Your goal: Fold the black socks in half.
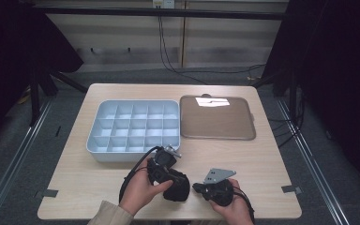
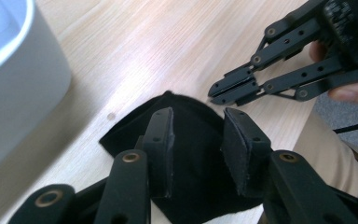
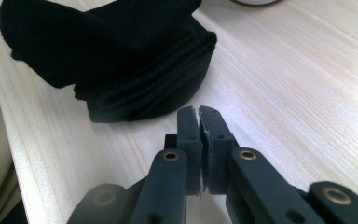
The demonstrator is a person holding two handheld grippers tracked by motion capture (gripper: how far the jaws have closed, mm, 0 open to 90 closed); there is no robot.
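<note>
- The black folded cloth (image 1: 176, 186) – it looks like a knit sock or cuff – lies on the wooden table (image 1: 262, 159) near its front edge, just in front of the white compartment tray (image 1: 132, 127) and between the two hands
- The left gripper (image 2: 196, 149) hangs right over the cloth, jaws partly apart with the dark fabric beneath and between them; its pads (image 2: 237, 149) do not seem to press on the fabric
- The right gripper (image 3: 198, 122) has its jaws shut with nothing between them, tips just short of the cloth's ribbed folded edge (image 3: 154, 79)
- In the high view the cloth lies left of the right gripper (image 1: 198, 188) and under the left one (image 1: 168, 169) – so the left hand is nearer
- The fold seems to run crosswise to the right gripper's jaws, so a pinch at that edge would need them to open first
- The brown lid (image 1: 217, 117) lies flat beside the tray, well apart from the cloth
</note>
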